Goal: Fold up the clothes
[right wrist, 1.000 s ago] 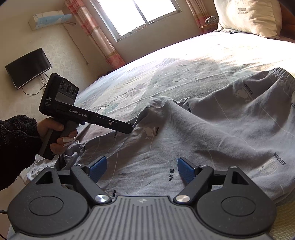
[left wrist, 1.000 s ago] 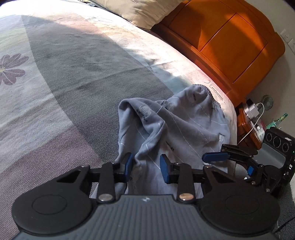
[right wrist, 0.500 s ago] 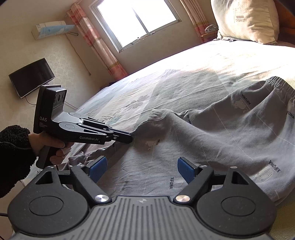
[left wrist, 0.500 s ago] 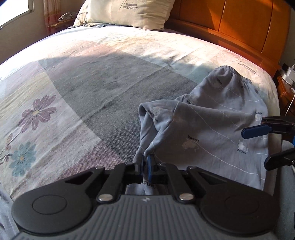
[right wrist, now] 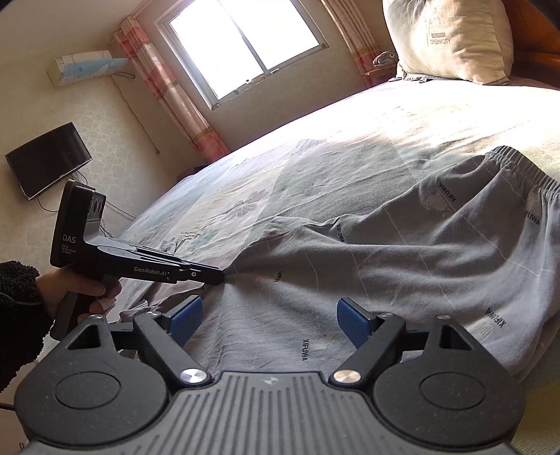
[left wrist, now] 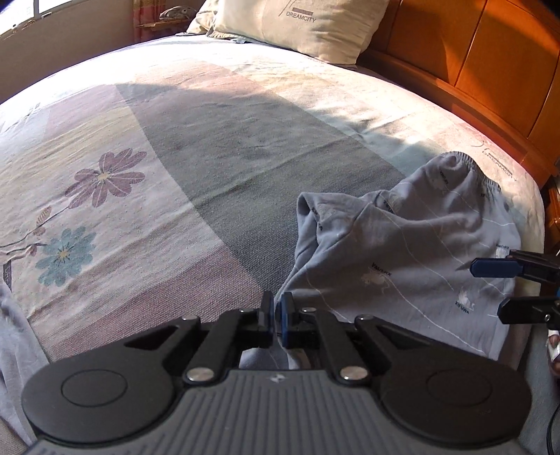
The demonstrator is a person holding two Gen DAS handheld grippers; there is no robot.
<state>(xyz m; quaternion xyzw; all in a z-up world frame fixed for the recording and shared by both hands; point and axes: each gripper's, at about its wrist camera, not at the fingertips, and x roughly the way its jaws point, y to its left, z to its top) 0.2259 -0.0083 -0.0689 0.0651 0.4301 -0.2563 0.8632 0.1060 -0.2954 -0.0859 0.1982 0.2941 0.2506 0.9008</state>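
Observation:
Grey printed trousers (left wrist: 402, 259) lie on the bed, elastic waistband (left wrist: 465, 164) toward the headboard. My left gripper (left wrist: 275, 315) is shut on a pinch of the trouser fabric near a leg. In the right wrist view it shows as a black handheld tool (right wrist: 220, 276) pulling the cloth (right wrist: 402, 252) taut to the left. My right gripper (right wrist: 269, 318) is open and empty, just above the trouser leg. Its blue fingertips (left wrist: 490, 267) show at the right edge of the left wrist view.
The bed has a floral sheet (left wrist: 140, 182) and a beige pillow (left wrist: 308, 24) by the orange wooden headboard (left wrist: 490, 63). A window (right wrist: 241, 45), curtains, an air conditioner (right wrist: 87, 66) and a wall TV (right wrist: 45, 157) are across the room.
My left gripper closed on the trouser fabric and pulled it leftward, lifting the cloth. My right gripper stayed open above the leg.

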